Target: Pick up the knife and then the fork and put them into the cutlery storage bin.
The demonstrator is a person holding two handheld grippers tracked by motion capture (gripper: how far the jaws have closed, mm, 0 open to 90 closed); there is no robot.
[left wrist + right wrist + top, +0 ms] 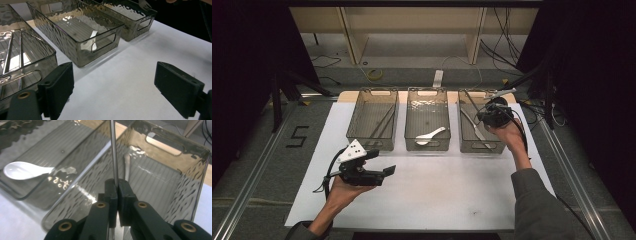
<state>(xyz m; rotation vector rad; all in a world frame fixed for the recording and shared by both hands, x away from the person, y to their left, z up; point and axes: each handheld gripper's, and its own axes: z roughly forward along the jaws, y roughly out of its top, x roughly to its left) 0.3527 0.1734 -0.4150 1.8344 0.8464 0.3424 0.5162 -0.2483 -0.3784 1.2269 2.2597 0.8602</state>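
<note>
My right gripper [490,109] hangs over the right-hand clear bin [482,147] and is shut on the thin handle of a metal fork [113,150]. The fork's tines [508,91] point up and away past the bin's far edge. In the right gripper view the jaws [117,184] press together on the handle. Another metal utensil [127,167] lies in the bin below. My left gripper [387,171] is held over the white mat in front of the left bin, jaws wide apart with nothing between them [125,87].
Three clear grey bins stand in a row on the white mat [437,190]. The left bin [370,144] holds chopsticks [382,125]. The middle bin [427,146] holds a white spoon [430,136]. Shelving and cables lie beyond the table.
</note>
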